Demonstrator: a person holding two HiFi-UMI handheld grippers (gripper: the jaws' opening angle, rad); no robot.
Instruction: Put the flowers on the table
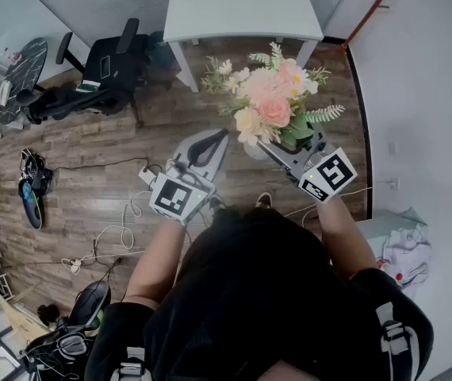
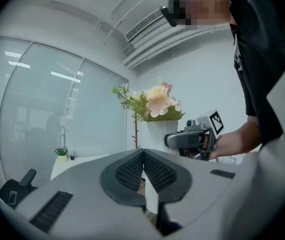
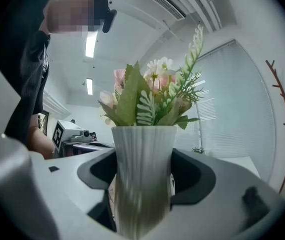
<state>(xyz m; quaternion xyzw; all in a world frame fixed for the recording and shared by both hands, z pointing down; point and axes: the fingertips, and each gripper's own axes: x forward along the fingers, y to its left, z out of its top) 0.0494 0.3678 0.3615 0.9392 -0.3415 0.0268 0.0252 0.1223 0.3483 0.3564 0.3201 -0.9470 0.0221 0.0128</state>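
flowers (image 1: 270,101), where are they right now?
up off the wooden floor (image 1: 91,173) in a white ribbed vase (image 3: 143,169), short of the white table (image 1: 242,10). the right gripper (image 1: 288,153) clamps the vase body, jaws wide around it.
and the left gripper (image 2: 143,159)?
pressed together, empty.
handling?
looks light but top-heavy. the vase seems stiff, probably smooth and breakable. hold low on the body, never the soft stems.

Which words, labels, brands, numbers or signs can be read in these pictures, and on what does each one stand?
No text can be read in any view.
Marker cube on the left gripper: black-and-white square pattern, no letters.
Marker cube on the right gripper: same kind of pattern, no letters.
Pale print on the person's black shirt: too blurred to read.
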